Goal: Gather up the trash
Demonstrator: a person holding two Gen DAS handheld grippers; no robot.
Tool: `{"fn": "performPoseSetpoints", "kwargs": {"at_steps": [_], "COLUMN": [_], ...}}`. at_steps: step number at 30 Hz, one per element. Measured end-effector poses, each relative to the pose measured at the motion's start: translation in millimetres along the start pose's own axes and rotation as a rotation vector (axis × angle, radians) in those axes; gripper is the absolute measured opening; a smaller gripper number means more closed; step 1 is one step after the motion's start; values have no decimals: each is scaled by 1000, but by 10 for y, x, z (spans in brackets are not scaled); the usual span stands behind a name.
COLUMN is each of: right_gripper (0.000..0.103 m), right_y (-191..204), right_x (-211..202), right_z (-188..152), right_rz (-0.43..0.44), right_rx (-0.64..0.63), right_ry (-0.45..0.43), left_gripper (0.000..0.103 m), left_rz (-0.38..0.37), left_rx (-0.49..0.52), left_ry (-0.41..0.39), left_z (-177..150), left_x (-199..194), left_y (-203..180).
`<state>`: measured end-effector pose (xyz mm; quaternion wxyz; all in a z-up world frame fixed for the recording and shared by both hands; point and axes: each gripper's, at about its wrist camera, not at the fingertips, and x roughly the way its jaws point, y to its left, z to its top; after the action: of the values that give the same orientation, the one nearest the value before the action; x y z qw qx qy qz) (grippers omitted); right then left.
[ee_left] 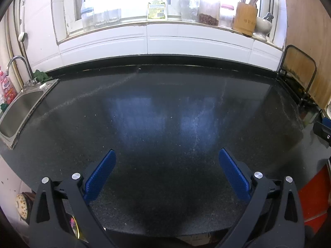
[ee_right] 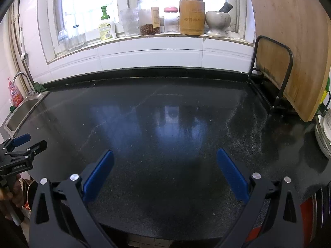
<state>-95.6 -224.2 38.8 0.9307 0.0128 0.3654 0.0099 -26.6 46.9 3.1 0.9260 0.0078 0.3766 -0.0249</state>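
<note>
My left gripper (ee_left: 166,155) is open and empty, its blue pads wide apart above the near part of a dark speckled countertop (ee_left: 165,111). My right gripper (ee_right: 164,155) is also open and empty over the same countertop (ee_right: 165,113). The left gripper also shows at the left edge of the right wrist view (ee_right: 26,143), and part of the right gripper shows at the right edge of the left wrist view (ee_left: 323,129). No piece of trash shows on the counter in either view.
A steel sink (ee_left: 18,107) with a tap lies at the far left. A wooden cutting board in a black rack (ee_right: 289,47) stands at the right. The windowsill holds a soap bottle (ee_left: 157,8), jars and a chopstick holder (ee_right: 191,17). Stacked plates (ee_right: 323,132) sit at far right.
</note>
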Motion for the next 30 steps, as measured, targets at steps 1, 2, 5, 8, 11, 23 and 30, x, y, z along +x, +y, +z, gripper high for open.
{"fn": "performPoseSetpoints", "kwargs": {"at_steps": [1, 2, 5, 8, 11, 23, 30], "right_gripper": [96, 96, 96, 96, 96, 96, 96], "right_y": [-1, -12, -5, -6, -14, -20, -16], "right_x": [3, 17, 17, 12, 29, 54, 55], "right_z": [-2, 5, 4, 4, 2, -5, -1], "right_rz": [1, 3, 3, 4, 7, 13, 12], "right_rx": [0, -1, -1, -3, -5, -10, -14], "right_ry": [1, 1, 2, 0, 0, 1, 2], "left_gripper": [96, 96, 96, 96, 96, 96, 96], "left_rz": [1, 1, 5, 5, 9, 7, 4], "left_rx": [0, 1, 1, 1, 1, 5, 6], "left_ry": [-1, -2, -2, -2, -1, 3, 4], "left_z": [4, 9, 18, 15, 16, 0, -9], "left_x": [2, 2, 13, 12, 19, 17, 18], "left_y": [-6, -10, -24, -24, -29, -8, -7]}}
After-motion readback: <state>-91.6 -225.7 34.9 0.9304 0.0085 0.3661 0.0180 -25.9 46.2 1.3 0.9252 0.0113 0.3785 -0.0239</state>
